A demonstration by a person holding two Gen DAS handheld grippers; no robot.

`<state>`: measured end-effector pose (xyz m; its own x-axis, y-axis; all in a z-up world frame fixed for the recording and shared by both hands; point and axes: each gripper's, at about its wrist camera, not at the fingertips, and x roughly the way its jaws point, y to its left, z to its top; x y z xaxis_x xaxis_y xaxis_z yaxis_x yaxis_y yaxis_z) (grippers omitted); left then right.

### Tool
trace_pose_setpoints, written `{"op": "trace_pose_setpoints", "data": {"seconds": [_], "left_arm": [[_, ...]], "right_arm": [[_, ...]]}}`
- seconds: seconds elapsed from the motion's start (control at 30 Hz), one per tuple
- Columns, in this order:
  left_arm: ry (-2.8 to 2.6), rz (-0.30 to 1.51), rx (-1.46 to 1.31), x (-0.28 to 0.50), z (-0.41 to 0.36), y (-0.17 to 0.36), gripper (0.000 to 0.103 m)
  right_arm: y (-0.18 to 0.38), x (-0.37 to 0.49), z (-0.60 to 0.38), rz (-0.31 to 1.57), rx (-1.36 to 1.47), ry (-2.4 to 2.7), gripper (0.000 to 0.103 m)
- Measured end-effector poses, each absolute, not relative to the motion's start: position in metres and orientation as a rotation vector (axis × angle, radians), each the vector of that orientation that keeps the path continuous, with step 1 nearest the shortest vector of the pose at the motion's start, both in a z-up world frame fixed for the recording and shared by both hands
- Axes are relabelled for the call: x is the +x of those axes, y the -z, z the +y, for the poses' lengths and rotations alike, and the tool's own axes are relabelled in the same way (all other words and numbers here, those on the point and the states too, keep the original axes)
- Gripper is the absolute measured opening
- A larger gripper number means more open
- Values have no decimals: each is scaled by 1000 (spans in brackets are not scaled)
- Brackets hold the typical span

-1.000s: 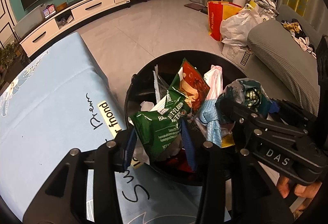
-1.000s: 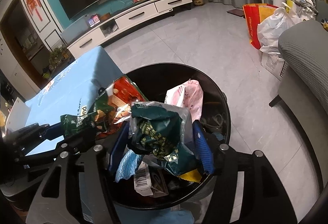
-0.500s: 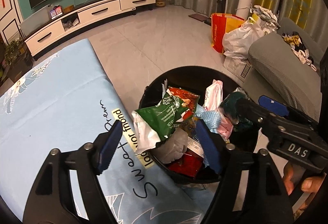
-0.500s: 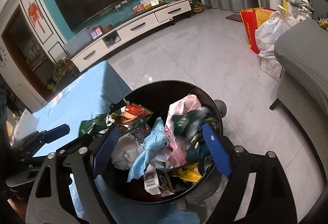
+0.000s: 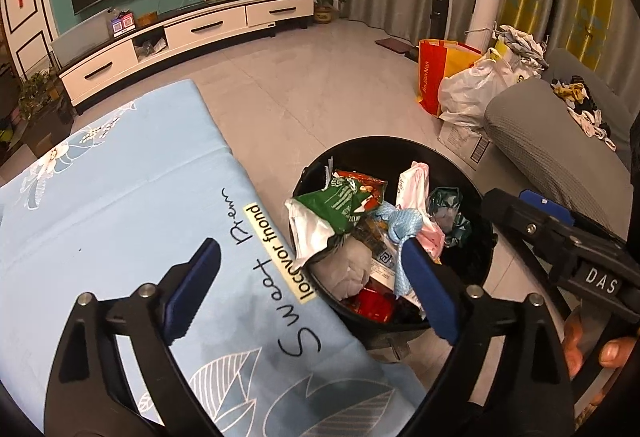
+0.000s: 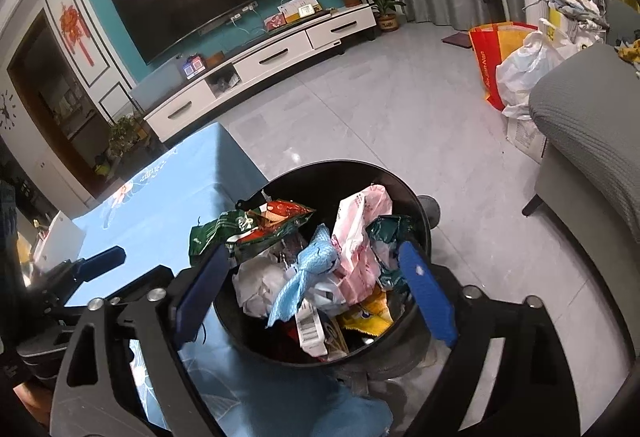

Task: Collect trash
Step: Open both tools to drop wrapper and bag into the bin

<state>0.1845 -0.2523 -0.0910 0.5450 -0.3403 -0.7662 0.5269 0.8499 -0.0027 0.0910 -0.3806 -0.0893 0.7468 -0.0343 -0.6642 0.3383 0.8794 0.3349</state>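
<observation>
Beside the blue tabletop [image 5: 120, 197] stands my black trash bin [image 6: 404, 193], heaped with a green snack wrapper [image 5: 340, 201], a pink packet [image 6: 360, 233] and a light-blue cloth [image 6: 316, 257]. My left claw [image 5: 312, 285] and right claw [image 6: 316, 285] hover above it, jaws spreading wide, gripping nothing.

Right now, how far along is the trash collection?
Done: wrappers, including the green snack bag, fill the black bin. In hand: nothing; left gripper and right gripper jaws are opening, empty. Left: no loose trash visible on the blue tablecloth.
</observation>
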Motion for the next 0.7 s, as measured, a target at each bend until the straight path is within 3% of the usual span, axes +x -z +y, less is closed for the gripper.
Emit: {"op": "trace_pose_setpoints", "data": {"seconds": [0.2, 0.7], "left_arm": [[516, 816, 224, 165, -235, 69, 100], [425, 792, 205, 86, -177, -12, 100]], "right_arm": [[75, 72, -372, 710, 437, 240, 100], [10, 0, -310, 749, 309, 277, 100]]}}
